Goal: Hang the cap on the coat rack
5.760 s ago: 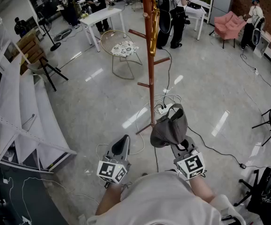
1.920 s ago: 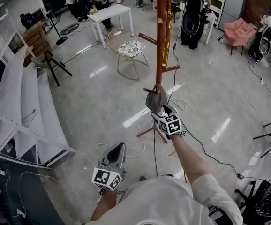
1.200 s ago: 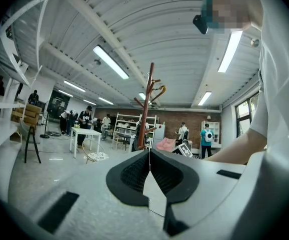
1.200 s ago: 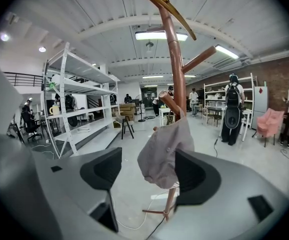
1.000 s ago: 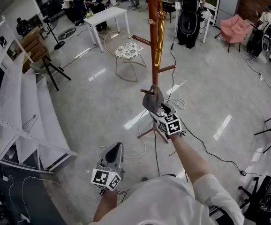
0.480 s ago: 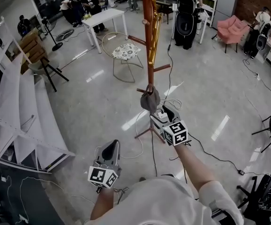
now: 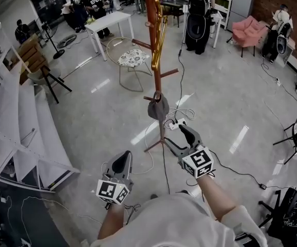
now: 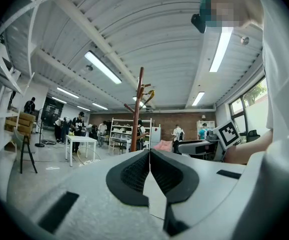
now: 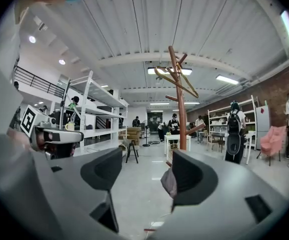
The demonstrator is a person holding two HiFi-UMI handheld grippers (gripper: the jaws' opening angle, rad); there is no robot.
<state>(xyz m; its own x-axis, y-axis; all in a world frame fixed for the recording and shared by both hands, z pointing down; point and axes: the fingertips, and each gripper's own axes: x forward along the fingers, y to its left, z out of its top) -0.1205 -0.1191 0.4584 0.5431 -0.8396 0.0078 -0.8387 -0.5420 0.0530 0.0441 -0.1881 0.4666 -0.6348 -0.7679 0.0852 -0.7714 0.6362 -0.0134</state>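
Note:
A grey cap (image 7: 158,108) hangs on a low peg of the brown wooden coat rack (image 7: 154,50), free of both grippers. In the right gripper view the cap (image 9: 168,181) shows partly behind the right jaw, below the rack's pole (image 9: 180,106). My right gripper (image 7: 181,139) is open and empty, a little nearer to me than the cap. My left gripper (image 7: 120,164) is lower left, shut, holding nothing. The left gripper view shows the rack (image 8: 136,109) far off.
A power strip with cables (image 7: 173,121) lies on the floor at the rack's base. A wire chair (image 7: 129,60) and white table (image 7: 109,22) stand beyond it. White shelving (image 7: 20,133) runs along the left. People and a pink armchair (image 7: 246,30) are at the back.
My right gripper carried the cap up to the rack's low peg, let go of it there, then opened and drew back toward me. The left gripper stayed low and shut.

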